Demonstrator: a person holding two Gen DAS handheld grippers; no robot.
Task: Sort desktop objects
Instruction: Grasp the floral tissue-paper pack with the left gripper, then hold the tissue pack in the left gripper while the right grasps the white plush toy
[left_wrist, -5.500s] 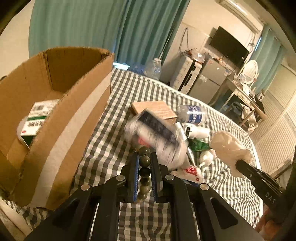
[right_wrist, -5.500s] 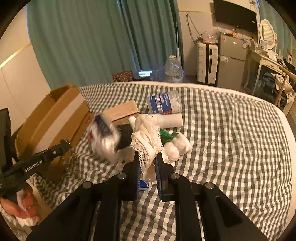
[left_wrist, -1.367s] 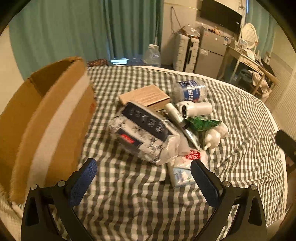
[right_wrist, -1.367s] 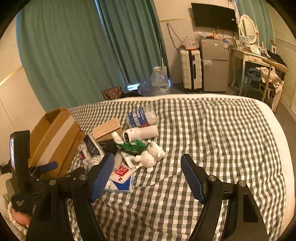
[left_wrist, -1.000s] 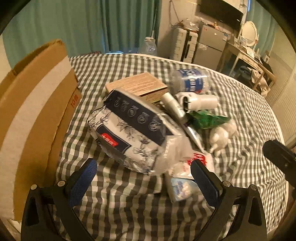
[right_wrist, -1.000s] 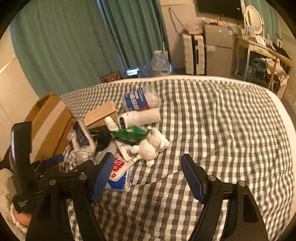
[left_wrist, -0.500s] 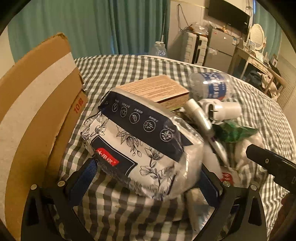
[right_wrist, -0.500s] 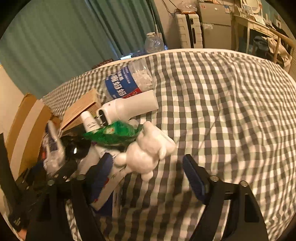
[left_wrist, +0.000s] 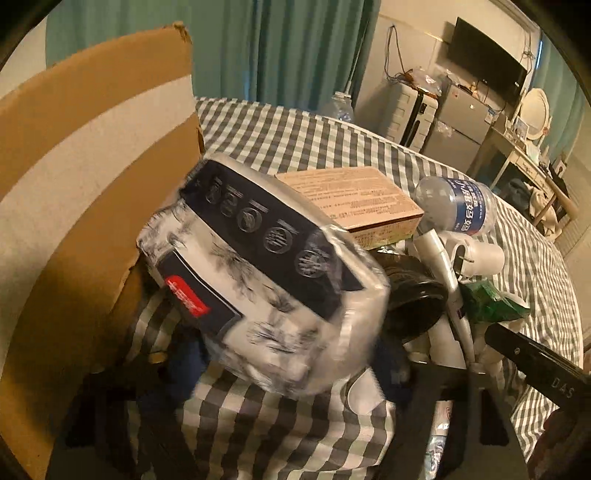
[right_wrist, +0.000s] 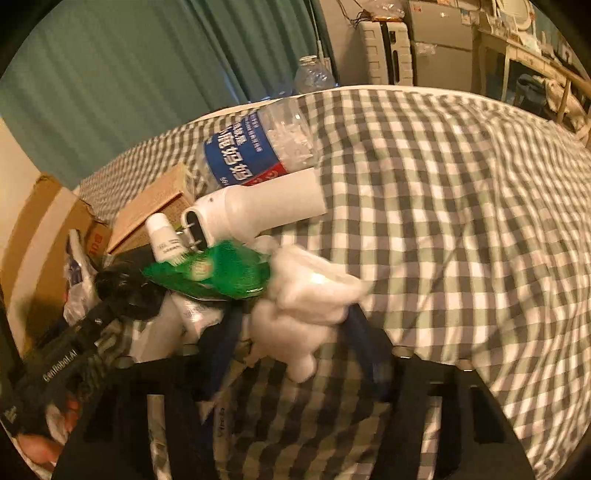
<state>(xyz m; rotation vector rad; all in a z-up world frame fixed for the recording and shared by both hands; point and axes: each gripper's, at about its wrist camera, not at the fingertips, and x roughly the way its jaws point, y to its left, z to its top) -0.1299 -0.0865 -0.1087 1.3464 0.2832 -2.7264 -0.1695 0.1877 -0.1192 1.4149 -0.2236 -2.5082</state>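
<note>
Your left gripper (left_wrist: 288, 373) is closing around the tissue pack (left_wrist: 266, 273), which lies on the checked cloth (left_wrist: 295, 136) just beside the cardboard box (left_wrist: 85, 155); the blur hides whether its pads touch yet. Your right gripper (right_wrist: 291, 350) is closing on the white toy bear (right_wrist: 299, 299), both blue pads against its sides. A green packet (right_wrist: 218, 273) and white bottle (right_wrist: 266, 210) lie just behind it.

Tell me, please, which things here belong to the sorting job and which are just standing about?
Job: tissue pack, plush toy, green packet, water bottle, white tube, flat carton, cardboard box.
Standing about: curtains, suitcase, television.
</note>
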